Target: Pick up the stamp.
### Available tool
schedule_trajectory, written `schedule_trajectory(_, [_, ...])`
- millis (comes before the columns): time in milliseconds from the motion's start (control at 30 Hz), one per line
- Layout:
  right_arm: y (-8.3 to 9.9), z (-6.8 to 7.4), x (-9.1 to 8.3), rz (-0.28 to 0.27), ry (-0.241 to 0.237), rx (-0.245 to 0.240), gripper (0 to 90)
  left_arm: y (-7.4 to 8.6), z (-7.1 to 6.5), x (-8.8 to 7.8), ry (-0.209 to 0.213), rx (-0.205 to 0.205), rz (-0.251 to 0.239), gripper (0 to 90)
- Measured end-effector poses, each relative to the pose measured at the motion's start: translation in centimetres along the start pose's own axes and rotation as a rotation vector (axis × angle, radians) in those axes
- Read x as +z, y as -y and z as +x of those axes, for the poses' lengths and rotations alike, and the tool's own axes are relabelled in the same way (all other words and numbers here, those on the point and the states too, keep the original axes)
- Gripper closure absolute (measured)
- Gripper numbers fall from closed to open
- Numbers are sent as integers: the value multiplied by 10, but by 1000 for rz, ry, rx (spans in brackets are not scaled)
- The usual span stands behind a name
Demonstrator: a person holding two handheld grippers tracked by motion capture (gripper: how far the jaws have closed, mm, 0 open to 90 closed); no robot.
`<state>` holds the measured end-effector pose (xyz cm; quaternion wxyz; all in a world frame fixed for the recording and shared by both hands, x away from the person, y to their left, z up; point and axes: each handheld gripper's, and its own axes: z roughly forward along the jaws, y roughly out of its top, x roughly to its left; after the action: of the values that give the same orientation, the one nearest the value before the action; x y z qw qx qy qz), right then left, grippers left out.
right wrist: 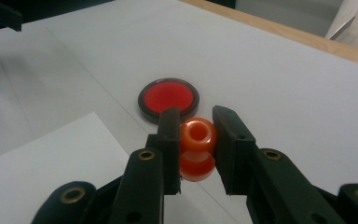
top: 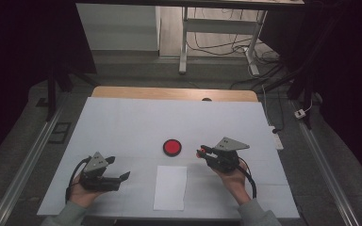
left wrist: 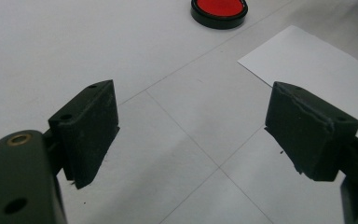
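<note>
Clearly upright orange spool (right wrist: pixel 197 148), hole facing up, pinched by right gripper (right wrist: pixel 195 140) fingers, left gripper (left wrist: pixel 191 135) wide.

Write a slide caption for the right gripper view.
Right tongs clamp an orange stamp near the red ink pad.

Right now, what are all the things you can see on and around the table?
Orange stamp: one, orange, spool-shaped, held between the right gripper's fingers, above the table near the red pad.
Red pad: one, red in a round black case, middle of the table.
Paper sheet: one, white, lying flat on the near side, just below the red pad.
Table: one, white cover, wooden edge at the far side.
Desk frame: one, white legs, on the floor beyond the table, cables beside it.
Left gripper: one, black, open, low over the table at left.
Right gripper: one, black, shut on the stamp.
Hands: two, holding the grippers.
</note>
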<state>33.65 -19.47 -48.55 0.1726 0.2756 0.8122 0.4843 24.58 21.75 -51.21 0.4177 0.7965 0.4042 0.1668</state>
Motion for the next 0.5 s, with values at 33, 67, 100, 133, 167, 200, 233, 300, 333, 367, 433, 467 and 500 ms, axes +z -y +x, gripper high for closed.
schedule_trajectory(33, [-1,0,-1,-4,-1,-2,719,0,0,0,0,-1,0,175])
schedule_trajectory(67, [-1,1,-1,-14,-2,2,719,0,0,0,-1,-1,0,175])
schedule_trajectory(100, [-2,1,-2,-19,-4,6,719,0,0,0,0,-1,0,175])
schedule_trajectory(133, [-2,1,-2,-22,-5,6,719,0,0,0,-1,-1,0,175])
schedule_trajectory(167, [-3,1,-3,-26,-9,5,719,0,0,0,-2,-1,0,175])
schedule_trajectory(200, [-3,1,-4,-30,-8,7,719,0,0,0,-2,0,1,175])
schedule_trajectory(233, [-4,2,-4,-35,-8,6,719,0,0,1,-2,0,1,175])
schedule_trajectory(300, [-5,3,-6,-46,-3,-4,719,0,0,1,-2,0,1,175])
schedule_trajectory(333, [-5,3,-6,-46,-3,-4,719,0,0,1,-3,0,1,175])
schedule_trajectory(367, [-6,3,-6,-48,-5,-4,719,0,0,1,-4,0,1,175])
schedule_trajectory(433, [-7,4,-7,-54,-7,-5,719,0,0,1,-3,1,2,175])
schedule_trajectory(467, [-7,5,-8,-55,-9,-4,719,0,0,1,-3,1,2,175])
schedule_trajectory(500, [-8,5,-8,-54,-10,-8,719,0,0,1,-3,1,1,175])
